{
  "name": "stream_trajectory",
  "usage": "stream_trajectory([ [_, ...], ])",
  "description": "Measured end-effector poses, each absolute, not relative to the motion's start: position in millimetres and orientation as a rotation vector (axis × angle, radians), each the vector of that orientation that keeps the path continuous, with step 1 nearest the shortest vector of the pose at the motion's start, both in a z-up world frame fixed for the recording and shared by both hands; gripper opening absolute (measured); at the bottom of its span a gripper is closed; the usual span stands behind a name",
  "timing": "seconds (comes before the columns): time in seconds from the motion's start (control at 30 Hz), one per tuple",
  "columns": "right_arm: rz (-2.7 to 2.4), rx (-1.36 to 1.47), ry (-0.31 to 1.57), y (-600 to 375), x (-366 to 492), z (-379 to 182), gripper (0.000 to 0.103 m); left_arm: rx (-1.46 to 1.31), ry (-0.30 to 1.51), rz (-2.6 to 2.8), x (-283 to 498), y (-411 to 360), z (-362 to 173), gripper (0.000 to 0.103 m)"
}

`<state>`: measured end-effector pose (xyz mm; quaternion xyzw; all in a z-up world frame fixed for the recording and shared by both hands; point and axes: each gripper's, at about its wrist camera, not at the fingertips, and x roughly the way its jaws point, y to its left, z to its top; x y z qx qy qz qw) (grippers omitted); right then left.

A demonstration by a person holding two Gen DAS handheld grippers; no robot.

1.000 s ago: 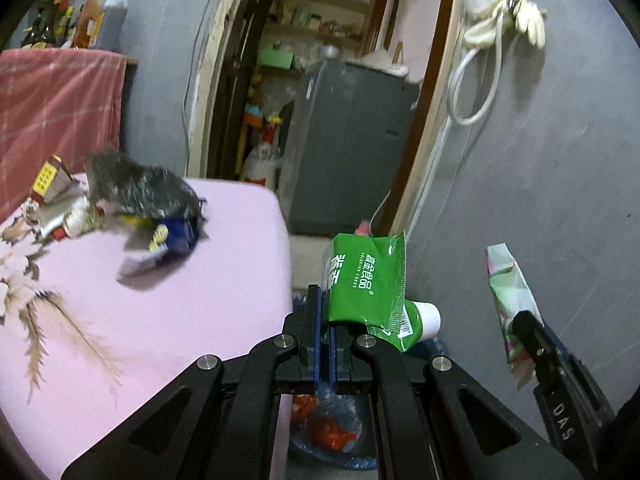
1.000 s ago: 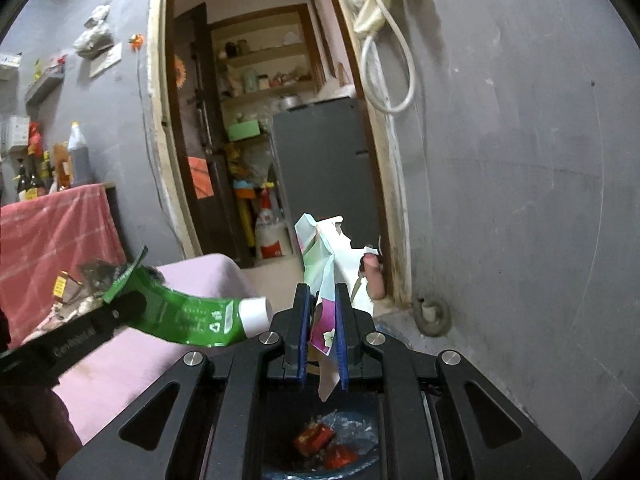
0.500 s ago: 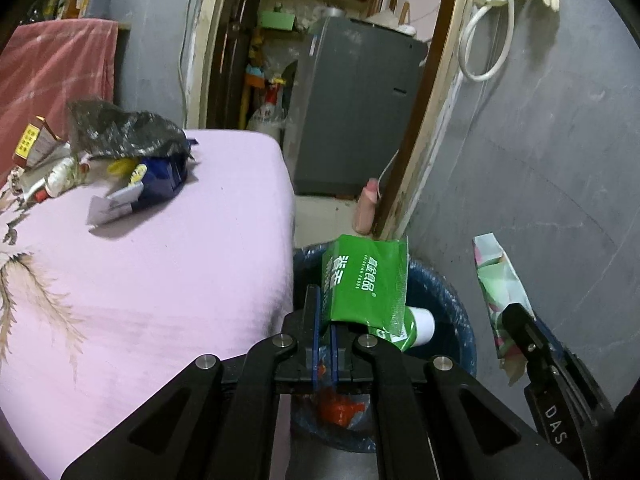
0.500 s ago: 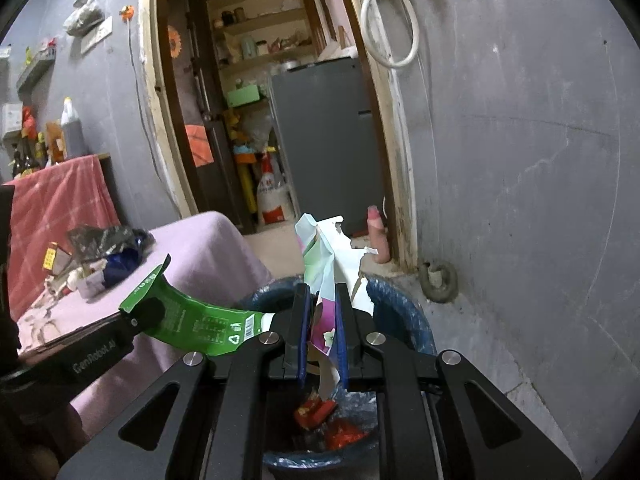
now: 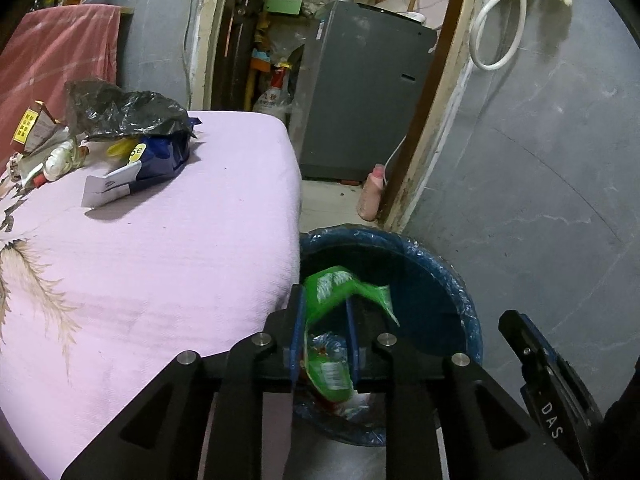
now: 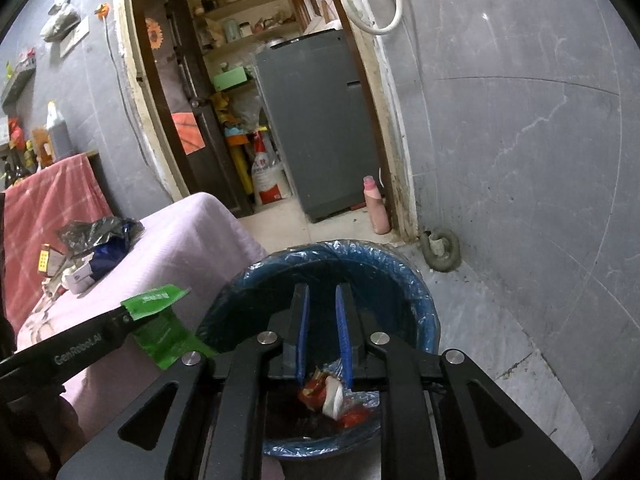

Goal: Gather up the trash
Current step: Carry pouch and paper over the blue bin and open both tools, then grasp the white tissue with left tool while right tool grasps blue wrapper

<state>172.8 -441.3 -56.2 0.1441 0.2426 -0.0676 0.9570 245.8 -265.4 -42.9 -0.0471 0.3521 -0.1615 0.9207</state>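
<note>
My left gripper (image 5: 322, 300) is open over the blue-lined bin (image 5: 460, 296); the green tube (image 5: 332, 320) hangs blurred between its parted fingers, slipping down. In the right wrist view the green tube (image 6: 160, 320) shows beside the left gripper's finger. My right gripper (image 6: 322, 292) is open and empty above the bin (image 6: 416, 292). Red and white wrappers (image 6: 332, 396) lie at the bin's bottom. More trash lies on the pink-covered table (image 5: 160, 240): a black plastic bag (image 5: 120, 112), a blue packet (image 5: 164, 156) and a white card (image 5: 108, 188).
The bin stands on the floor between the table edge and a grey wall (image 5: 540, 160). A doorway with a grey fridge (image 5: 360, 92) lies ahead. A pink bottle (image 6: 376, 208) stands by the door frame. A red cloth (image 5: 52, 52) hangs at the far left.
Both grippers have opened. The right gripper's paper wrapper has left its fingers. The green tube has slipped down between the left fingers. Both grippers tilted down toward the bin.
</note>
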Motion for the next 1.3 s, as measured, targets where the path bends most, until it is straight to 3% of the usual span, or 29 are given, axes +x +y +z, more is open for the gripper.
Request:
stream_trajectory([
  [0.13,-0.151,0.292,0.477,-442.7,170.9,-51.7,0.017,-0.109,0.675,-0.358,237.8,-264.1,-34.3,0.034],
  [0.23,-0.167,0.279,0.445,-442.8,166.0,-46.3,0.027,-0.105,0.640,-0.367,233.1,-263.5,-27.2,0.035],
  [0.3,-0.172,0.276,0.429,-443.0,163.6,-42.9,0.027,-0.105,0.626,-0.371,230.9,-261.1,-23.0,0.036],
  [0.5,-0.178,0.239,0.368,-436.6,155.8,-26.4,0.029,-0.125,0.567,-0.350,223.8,-247.0,-6.7,0.049],
  [0.6,-0.178,0.227,0.313,-432.2,149.8,-14.1,0.052,-0.119,0.545,-0.335,222.1,-237.6,4.5,0.057],
  [0.7,-0.174,0.207,0.269,-424.2,145.6,-0.7,0.057,-0.117,0.517,-0.314,218.3,-224.6,16.7,0.066],
  [0.73,-0.173,0.201,0.257,-421.7,144.5,2.4,0.062,-0.118,0.509,-0.304,214.7,-223.1,18.3,0.074],
  [0.87,-0.153,0.203,0.204,-410.1,141.8,16.6,0.077,-0.135,0.446,-0.264,209.4,-197.5,34.4,0.084],
  [0.93,-0.140,0.201,0.183,-402.1,142.7,23.2,0.084,-0.143,0.425,-0.239,207.2,-185.2,41.2,0.095],
  [1.1,-0.084,0.204,0.138,-381.2,146.3,36.0,0.103,-0.170,0.372,-0.186,200.2,-152.4,55.5,0.098],
  [1.3,-0.010,0.193,0.100,-351.5,152.8,47.6,0.103,-0.158,0.342,-0.119,192.5,-108.0,64.1,0.100],
])
